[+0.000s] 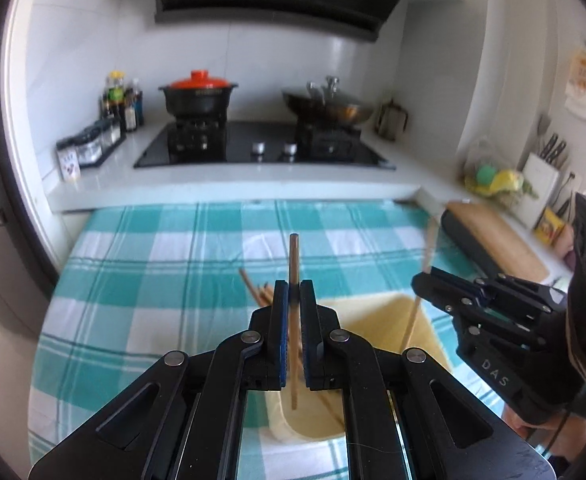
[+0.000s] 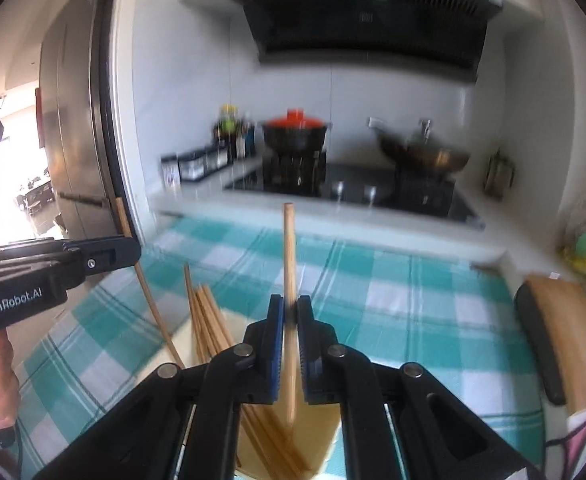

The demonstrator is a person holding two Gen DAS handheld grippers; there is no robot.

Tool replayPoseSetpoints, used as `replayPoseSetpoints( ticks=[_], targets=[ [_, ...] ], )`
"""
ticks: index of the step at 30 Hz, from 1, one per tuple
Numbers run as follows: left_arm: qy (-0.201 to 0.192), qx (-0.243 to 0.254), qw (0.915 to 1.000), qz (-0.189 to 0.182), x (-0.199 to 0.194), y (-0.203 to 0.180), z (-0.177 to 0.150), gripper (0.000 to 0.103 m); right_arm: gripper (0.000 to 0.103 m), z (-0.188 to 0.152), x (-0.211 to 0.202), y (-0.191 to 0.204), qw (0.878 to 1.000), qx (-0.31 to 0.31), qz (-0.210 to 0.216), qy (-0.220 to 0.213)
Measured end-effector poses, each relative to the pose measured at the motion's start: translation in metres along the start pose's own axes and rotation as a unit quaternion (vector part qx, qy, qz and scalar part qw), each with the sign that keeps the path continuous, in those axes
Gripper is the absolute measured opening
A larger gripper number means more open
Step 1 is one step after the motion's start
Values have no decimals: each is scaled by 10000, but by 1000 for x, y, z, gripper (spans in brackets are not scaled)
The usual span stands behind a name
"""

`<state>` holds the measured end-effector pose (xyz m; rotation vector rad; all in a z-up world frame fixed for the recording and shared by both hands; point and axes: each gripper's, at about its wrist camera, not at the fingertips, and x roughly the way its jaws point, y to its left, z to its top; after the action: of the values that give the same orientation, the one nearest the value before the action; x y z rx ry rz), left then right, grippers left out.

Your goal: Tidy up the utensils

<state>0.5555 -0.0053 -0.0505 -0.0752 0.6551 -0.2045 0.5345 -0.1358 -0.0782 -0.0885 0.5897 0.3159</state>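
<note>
Above the yellow holder (image 1: 377,312), left tongs (image 1: 293,292) and right tongs (image 2: 289,312) each pinch one chopstick (image 1: 293,264), whose thinly held shaft may pivot and miss the holder's mouth.

Two grippers, each clamping one wooden chopstick: the left gripper (image 1: 293,294) and the right gripper (image 2: 289,310). At twelve o'clock, one red-lidded pot (image 1: 198,94) and one wok (image 1: 329,106). More chopsticks (image 2: 209,328) crowd the yellow holder (image 1: 377,312); I cannot count them.
</note>
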Motion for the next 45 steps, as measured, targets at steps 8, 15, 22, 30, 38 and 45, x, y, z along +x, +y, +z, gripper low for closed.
replayPoseSetpoints(
  ticks=[8,15,22,30,38,45],
  targets=[
    [-785,78,9948,643,-87,4,-18,98,60,10,-78,-12,9973,223,-205,-672],
    [-841,495,9915,859,-171,-25,-74,103,103,-4,-210,8,9808,287,-688,-1802],
    [-949,444,9883,1106,-219,-49,-127,103,103,-81,-253,36,9870,714,-575,-1323],
    [-943,407,9886,1098,-246,-58,-151,103,103,-125,-283,63,9875,806,-938,-973],
    [-991,381,9880,1122,-271,-64,-154,103,103,-125,-307,83,9878,592,-1037,-1000],
    [-955,296,9877,1203,-280,-64,-154,103,103,-128,-316,99,9891,378,-1044,-967]
  ],
)
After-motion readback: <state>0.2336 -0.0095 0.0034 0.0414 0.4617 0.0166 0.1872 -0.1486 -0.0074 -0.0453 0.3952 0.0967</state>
